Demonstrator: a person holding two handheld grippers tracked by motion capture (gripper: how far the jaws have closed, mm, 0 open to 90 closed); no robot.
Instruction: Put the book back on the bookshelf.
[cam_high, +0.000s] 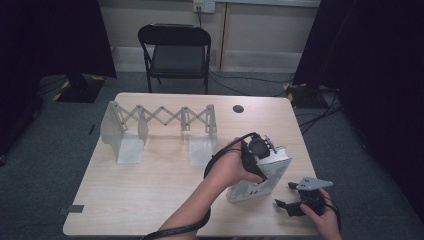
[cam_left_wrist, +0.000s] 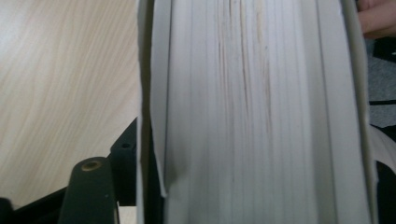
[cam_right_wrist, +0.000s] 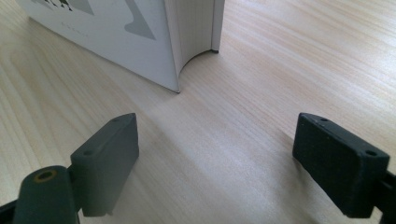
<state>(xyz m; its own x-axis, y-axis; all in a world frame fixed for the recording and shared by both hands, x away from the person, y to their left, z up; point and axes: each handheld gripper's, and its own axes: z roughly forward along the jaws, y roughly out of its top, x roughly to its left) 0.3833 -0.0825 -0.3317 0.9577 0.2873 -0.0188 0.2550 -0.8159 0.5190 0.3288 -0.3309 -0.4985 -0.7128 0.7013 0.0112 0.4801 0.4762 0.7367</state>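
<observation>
Book: a thick white book stands upright on the table, right of centre, near edge.
Left gripper: the left gripper clamps the book's top edge.
Right gripper: the right gripper has jaws spread wide, low, just right of the book.
Far left: a folding rack.

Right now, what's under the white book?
The book stands upright on the wooden table, held from above by the left gripper. Its bottom edge touches bare wood; beneath that is hidden.
</observation>
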